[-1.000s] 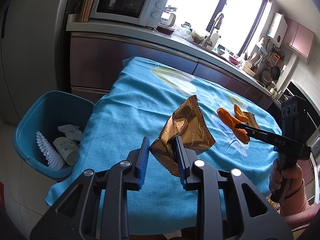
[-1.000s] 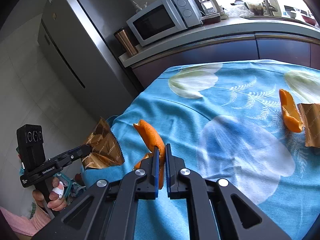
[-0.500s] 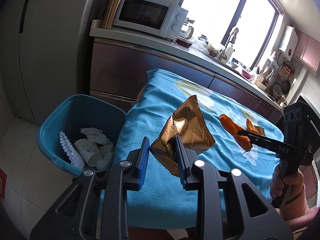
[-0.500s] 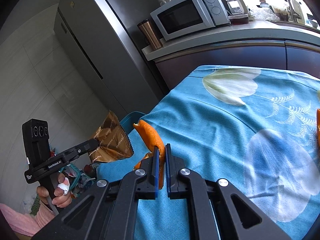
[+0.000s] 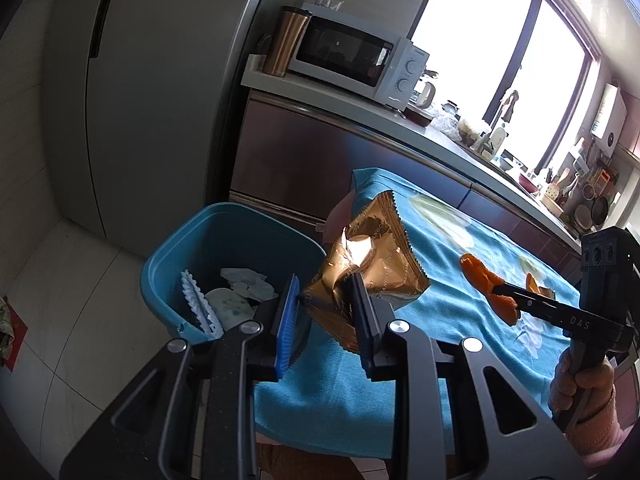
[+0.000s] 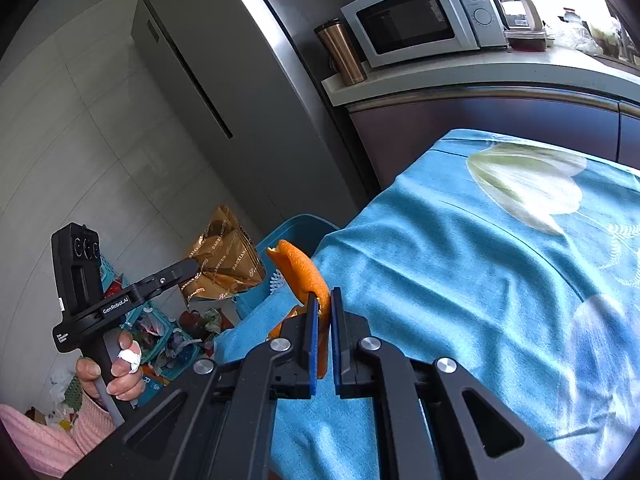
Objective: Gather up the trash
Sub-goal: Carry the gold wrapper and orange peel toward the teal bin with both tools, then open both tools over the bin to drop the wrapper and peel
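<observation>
My left gripper (image 5: pixel 325 300) is shut on a crumpled gold snack wrapper (image 5: pixel 370 256) and holds it in the air at the table's left end, just right of the blue trash bin (image 5: pixel 168 264). The bin holds white paper trash (image 5: pixel 244 288). My right gripper (image 6: pixel 324 304) is shut on an orange peel (image 6: pixel 300 270), held above the blue tablecloth (image 6: pixel 460 264) near its left edge. The right gripper and peel (image 5: pixel 484 280) also show in the left wrist view; the left gripper with the wrapper (image 6: pixel 224 256) shows in the right wrist view.
Another orange peel and a gold wrapper (image 5: pixel 538 286) lie further along the table. A grey fridge (image 5: pixel 160 80) stands behind the bin. A counter with a microwave (image 5: pixel 352 56) and a metal tumbler (image 5: pixel 286 40) runs along the back. Baskets of clutter (image 6: pixel 168 332) sit on the floor.
Both grippers have moved left along the table toward the bin, each still holding its item. The wrapper now hangs near the bin's right rim.
</observation>
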The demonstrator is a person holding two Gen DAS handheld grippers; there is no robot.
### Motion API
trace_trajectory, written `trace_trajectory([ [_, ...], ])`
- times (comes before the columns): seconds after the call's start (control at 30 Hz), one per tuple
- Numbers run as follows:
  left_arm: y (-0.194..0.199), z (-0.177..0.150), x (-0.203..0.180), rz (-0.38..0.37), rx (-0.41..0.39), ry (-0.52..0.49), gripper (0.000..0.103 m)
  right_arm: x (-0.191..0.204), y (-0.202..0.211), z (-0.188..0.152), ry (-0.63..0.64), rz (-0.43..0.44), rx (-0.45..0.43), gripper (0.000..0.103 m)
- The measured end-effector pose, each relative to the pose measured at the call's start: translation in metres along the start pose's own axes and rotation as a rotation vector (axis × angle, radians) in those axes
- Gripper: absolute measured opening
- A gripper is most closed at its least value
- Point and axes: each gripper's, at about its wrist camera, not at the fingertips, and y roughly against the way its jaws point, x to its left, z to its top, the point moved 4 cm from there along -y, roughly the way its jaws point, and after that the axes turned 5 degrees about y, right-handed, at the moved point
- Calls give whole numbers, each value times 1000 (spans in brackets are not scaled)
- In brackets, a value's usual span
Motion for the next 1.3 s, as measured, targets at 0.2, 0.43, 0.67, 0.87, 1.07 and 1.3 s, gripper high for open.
trace_trajectory([
  [0.2,3,5,19,40,-9,28,26,10,-15,10,27,22,19,5],
  [0.43,1,7,35,77,-6,56,26,23,-33,18,53,43,43,5],
  [0.67,-10,9,45,101,3,75,26,33,-47,26,73,55,58,5],
  [0.87,-19,10,50,119,10,81,26,40,-58,30,78,69,72,5],
  [1.07,-27,8,54,137,22,84,26,46,-71,36,80,72,85,5],
  [1.3,-41,5,60,161,42,87,26,49,-93,39,79,77,118,5],
])
